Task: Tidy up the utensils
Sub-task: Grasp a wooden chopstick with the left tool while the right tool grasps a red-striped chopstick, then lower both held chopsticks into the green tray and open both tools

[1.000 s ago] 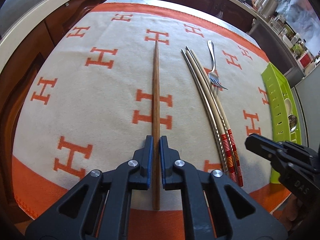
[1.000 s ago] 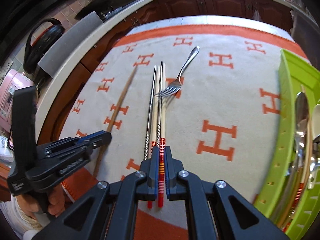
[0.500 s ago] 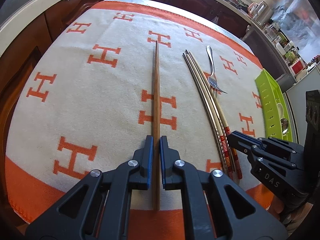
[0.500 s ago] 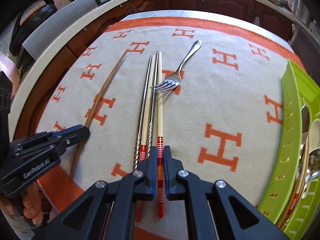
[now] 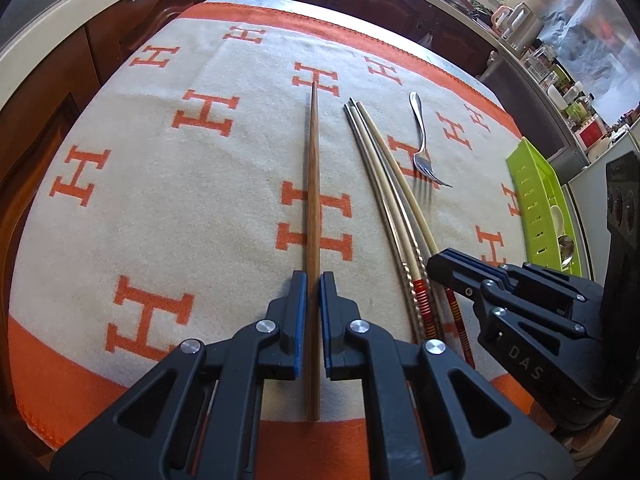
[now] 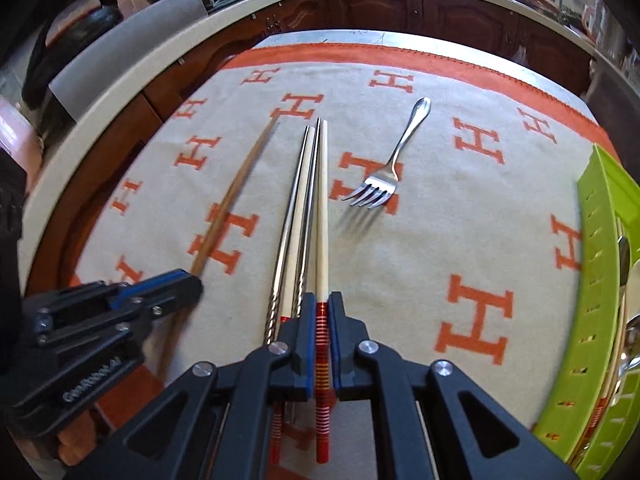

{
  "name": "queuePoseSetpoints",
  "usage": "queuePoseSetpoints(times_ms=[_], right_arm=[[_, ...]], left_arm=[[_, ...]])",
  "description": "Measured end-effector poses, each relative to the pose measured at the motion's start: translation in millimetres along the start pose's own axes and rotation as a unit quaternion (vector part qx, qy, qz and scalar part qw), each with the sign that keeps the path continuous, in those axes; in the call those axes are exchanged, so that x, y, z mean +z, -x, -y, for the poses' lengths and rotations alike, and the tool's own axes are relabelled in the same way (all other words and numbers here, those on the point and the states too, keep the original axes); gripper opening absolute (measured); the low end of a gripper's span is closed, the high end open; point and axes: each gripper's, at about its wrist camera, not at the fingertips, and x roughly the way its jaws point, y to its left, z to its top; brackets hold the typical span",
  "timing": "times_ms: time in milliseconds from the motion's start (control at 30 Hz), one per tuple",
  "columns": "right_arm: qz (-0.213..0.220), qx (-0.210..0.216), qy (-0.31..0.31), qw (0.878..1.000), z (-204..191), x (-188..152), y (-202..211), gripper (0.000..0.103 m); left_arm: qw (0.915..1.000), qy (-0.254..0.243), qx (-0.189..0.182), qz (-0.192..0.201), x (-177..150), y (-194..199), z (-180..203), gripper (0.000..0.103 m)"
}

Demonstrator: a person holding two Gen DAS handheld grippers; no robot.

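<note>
A brown wooden chopstick [image 5: 313, 184] lies lengthwise on the H-patterned cloth, and my left gripper [image 5: 313, 280] is shut on its near part. To its right lie a cream chopstick with a red-banded end [image 6: 322, 208] and, beside it, two metal chopsticks [image 6: 294, 208] and another cream one. My right gripper [image 6: 321, 300] is shut on the red-banded end of the rightmost cream chopstick. A steel fork [image 6: 394, 156] rests further right, tines toward me. The left gripper [image 6: 160, 292] shows low on the left of the right wrist view; the right gripper [image 5: 452, 268] shows on the right of the left wrist view.
A lime-green slotted tray [image 6: 600, 240] stands at the cloth's right edge with spoons and chopsticks in it; the same green tray [image 5: 536, 200] shows in the left wrist view. Dark wooden cabinets and a pale counter ring the table. Bare cloth [image 6: 460, 220] spreads between fork and tray.
Both grippers stay shut on their chopsticks. The right gripper has come closer to the left one, now beside the red-banded ends. Both cameras have shifted, and the fork looks blurred.
</note>
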Motion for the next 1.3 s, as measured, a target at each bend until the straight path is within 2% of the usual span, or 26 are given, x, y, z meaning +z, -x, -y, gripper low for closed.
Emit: queuePoseSetpoints(times_ms=[167,300,500,767,1000,1200,1300], right_arm=[[0.021,0.023,-0.019,0.999,2,2,20,0.005],[0.034,0.036,-0.035,0.998,10,-1,38,0.006],[0.052,0.051,-0.074,0.995,34,-10,62,0.006],[0.09,0.063,-0.131,0.985,76,-30,106,0.006],[0.131,0.041,-0.193,0.971,134,-56,143,0.006],[0.138,0.018,-0.248,0.959,179,-77,150,0.006],[0.13,0.009,-0.259,0.957,193,-82,145,0.006]], left_arm=[[0.9999,0.011,-0.005,-0.009,1,1,-2,0.005],[0.9999,0.008,-0.008,-0.001,3,10,2,0.005],[0.9996,-0.014,-0.02,0.012,6,27,27,0.005],[0.996,-0.073,-0.049,0.015,14,43,91,0.005],[0.9874,-0.137,-0.079,0.009,16,50,172,0.005],[0.9786,-0.186,-0.088,-0.009,8,41,235,0.005],[0.9758,-0.199,-0.088,-0.021,3,31,258,0.005]])
